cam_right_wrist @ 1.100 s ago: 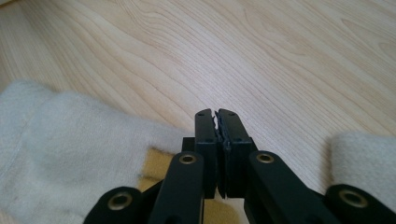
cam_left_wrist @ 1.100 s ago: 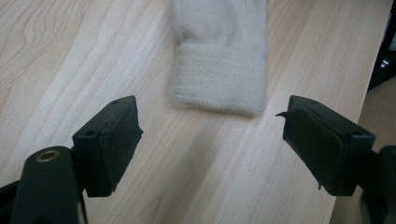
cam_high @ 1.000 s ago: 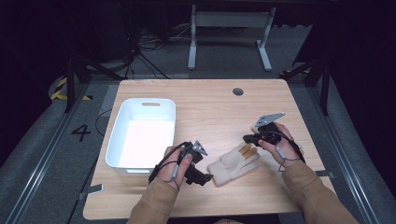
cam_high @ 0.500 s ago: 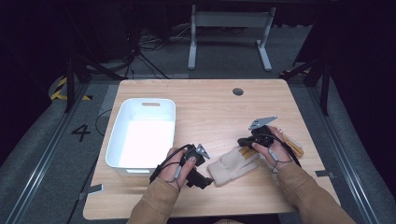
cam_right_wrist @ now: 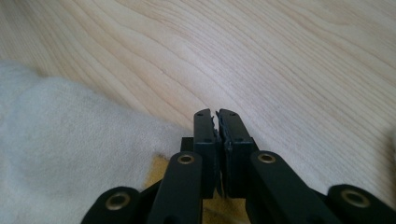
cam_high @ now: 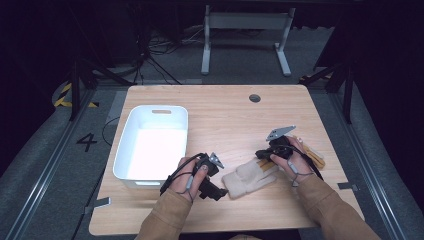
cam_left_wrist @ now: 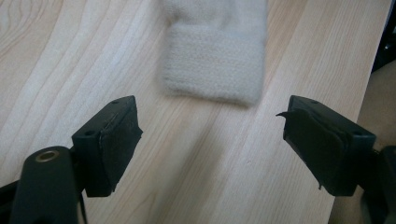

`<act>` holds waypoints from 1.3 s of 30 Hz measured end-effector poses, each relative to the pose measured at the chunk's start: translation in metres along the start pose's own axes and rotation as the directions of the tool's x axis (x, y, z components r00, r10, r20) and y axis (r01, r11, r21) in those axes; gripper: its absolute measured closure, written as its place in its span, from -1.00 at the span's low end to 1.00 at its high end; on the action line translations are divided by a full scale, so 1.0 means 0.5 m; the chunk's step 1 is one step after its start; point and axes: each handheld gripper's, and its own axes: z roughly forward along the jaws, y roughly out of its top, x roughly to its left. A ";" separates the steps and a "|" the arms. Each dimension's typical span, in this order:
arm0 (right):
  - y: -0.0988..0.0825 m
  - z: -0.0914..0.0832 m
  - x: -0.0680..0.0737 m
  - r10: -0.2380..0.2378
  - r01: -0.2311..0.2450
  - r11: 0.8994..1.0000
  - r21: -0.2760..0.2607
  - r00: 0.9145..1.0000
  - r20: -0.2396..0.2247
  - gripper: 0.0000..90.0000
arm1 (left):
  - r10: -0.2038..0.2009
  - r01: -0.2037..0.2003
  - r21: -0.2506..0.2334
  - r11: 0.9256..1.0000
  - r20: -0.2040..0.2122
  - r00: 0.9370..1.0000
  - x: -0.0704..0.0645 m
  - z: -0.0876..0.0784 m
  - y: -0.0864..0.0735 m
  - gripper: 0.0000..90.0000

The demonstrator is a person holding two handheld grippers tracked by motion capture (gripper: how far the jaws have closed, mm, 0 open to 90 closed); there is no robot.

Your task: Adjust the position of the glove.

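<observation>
A cream knitted glove (cam_high: 247, 175) lies flat on the wooden table (cam_high: 225, 115) between my hands. Its ribbed cuff (cam_left_wrist: 212, 60) sits just ahead of my left gripper (cam_left_wrist: 210, 126), whose jaws stand wide open around bare wood, a little short of the cuff. My left gripper (cam_high: 220, 182) rests low at the glove's left end. At the glove's finger end, my right gripper (cam_high: 259, 154) has its jaws pressed together. In the right gripper view the shut tips (cam_right_wrist: 217, 116) hover over wood beside the glove (cam_right_wrist: 70, 140), with a yellow patch under the jaws.
A white plastic bin (cam_high: 125, 150) stands on the left half of the table, close to my left hand. Tan glove fingers (cam_high: 314, 156) lie by my right hand. A round cable hole (cam_high: 254, 98) sits near the far edge.
My right hand has shifted slightly left toward the cream glove, uncovering tan glove fingers at its right. The left hand and the glove have stayed put.
</observation>
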 end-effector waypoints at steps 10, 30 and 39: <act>-0.024 -0.024 0.000 0.020 -0.020 1.000 0.023 1.000 0.012 0.92 | -0.004 0.004 -0.012 1.000 -0.001 1.000 0.007 0.010 0.020 -0.58; -0.063 -0.065 0.011 0.057 -0.058 0.997 0.054 0.998 0.008 0.93 | 0.002 -0.002 -0.035 0.999 0.002 1.000 0.020 0.022 0.056 -0.58; -0.071 -0.075 0.017 0.068 -0.068 0.996 0.059 0.998 0.003 0.93 | -0.010 0.010 -0.050 0.999 0.000 1.000 0.026 0.020 0.063 -0.58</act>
